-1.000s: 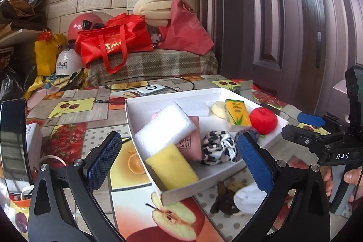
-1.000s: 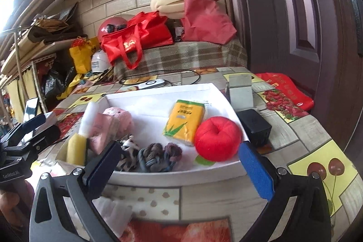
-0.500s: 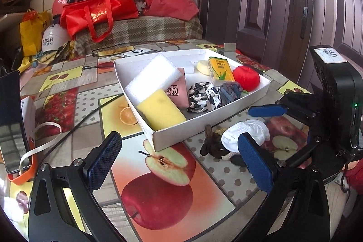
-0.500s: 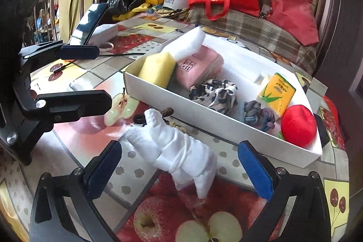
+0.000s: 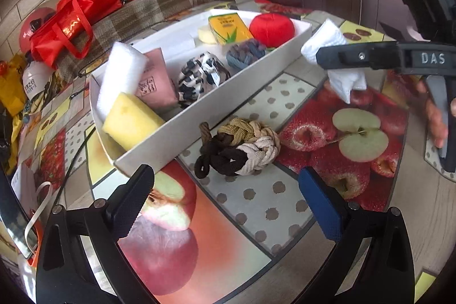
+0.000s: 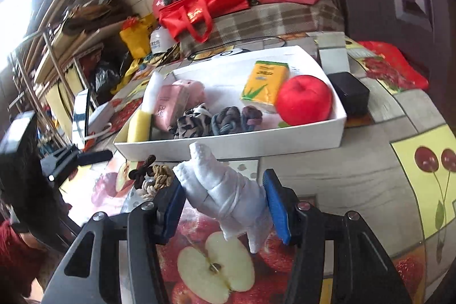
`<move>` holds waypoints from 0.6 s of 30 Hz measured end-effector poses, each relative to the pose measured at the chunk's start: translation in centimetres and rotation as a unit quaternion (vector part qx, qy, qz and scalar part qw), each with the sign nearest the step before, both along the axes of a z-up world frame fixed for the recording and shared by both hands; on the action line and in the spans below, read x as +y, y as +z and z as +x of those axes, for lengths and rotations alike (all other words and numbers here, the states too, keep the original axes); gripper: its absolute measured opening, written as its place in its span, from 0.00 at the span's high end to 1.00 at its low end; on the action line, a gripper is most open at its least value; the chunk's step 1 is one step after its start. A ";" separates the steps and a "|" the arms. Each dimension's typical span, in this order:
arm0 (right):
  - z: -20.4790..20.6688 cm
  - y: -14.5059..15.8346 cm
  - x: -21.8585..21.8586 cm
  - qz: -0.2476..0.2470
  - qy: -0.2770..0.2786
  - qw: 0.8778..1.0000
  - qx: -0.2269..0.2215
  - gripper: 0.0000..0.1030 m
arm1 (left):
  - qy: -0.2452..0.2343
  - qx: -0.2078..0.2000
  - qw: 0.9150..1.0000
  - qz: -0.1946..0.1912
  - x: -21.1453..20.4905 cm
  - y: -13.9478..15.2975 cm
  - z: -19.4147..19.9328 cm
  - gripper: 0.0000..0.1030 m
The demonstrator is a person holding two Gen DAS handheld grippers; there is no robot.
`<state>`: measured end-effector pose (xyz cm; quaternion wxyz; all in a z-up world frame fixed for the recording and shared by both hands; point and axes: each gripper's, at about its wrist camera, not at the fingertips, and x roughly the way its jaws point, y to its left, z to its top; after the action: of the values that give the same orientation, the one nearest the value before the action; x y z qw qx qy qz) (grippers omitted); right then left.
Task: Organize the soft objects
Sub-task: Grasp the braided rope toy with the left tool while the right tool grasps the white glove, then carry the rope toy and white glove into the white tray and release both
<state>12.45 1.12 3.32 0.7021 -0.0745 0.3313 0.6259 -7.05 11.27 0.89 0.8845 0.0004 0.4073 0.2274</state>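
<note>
The right gripper [image 6: 223, 207], jaws just closing, pinches the limp cloth [image 6: 228, 198] mid-bundle (light, squashy), while the left gripper [image 5: 225, 193] gapes empty.

Soft white terry cloth [image 6: 228, 198], braided rope knot [image 5: 239, 144], matt cardboard tray [image 5: 205, 121] on glossy printed tablecloth [image 5: 256, 204].

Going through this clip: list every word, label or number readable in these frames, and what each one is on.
"DAS": on the arm of the right tongs, raised letters at.
Pink pack: dark characters, too small to read.
Yellow-green carton: print blurred.
Red bag: gold lettering, unreadable.
White helmet: dark characters, unreadable.
Nothing else legible.
</note>
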 end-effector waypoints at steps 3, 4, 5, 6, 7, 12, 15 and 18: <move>-0.3 0.1 0.0 0.002 0.002 1.000 0.000 0.48 | 0.015 0.000 0.999 -0.036 0.8 -0.5 0.9 0.00; -0.5 0.2 0.1 0.001 0.005 1.000 -0.004 0.48 | 0.022 0.002 0.999 -0.049 1.2 -0.7 1.2 0.00; -0.6 0.3 0.1 0.001 0.007 1.000 -0.007 0.48 | 0.027 0.001 0.998 -0.061 1.4 -0.8 1.5 0.00; -0.7 0.3 0.1 0.000 0.010 1.000 -0.009 0.48 | 0.030 0.000 0.997 -0.070 1.6 -0.9 1.8 0.00; -0.5 0.2 0.0 -0.001 0.013 1.000 -0.008 0.48 | 0.032 0.001 0.997 -0.075 1.6 -1.0 2.1 0.01; -0.2 0.0 -0.1 0.001 0.013 1.000 -0.002 0.48 | 0.018 -0.009 0.997 -0.076 0.6 -0.6 2.9 0.35; -0.4 0.1 -0.2 0.002 0.012 1.000 -0.008 0.48 | 0.015 -0.015 0.998 -0.063 0.0 -0.2 2.7 0.60; -0.7 0.4 -0.6 0.011 0.007 1.000 -0.020 0.48 | 0.012 -0.030 0.999 -0.043 -0.7 0.4 2.1 0.63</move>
<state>11.78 0.57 3.75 0.7050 -0.0808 0.3099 0.6328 -4.93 10.53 1.25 0.8929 -0.0493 0.3899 0.2199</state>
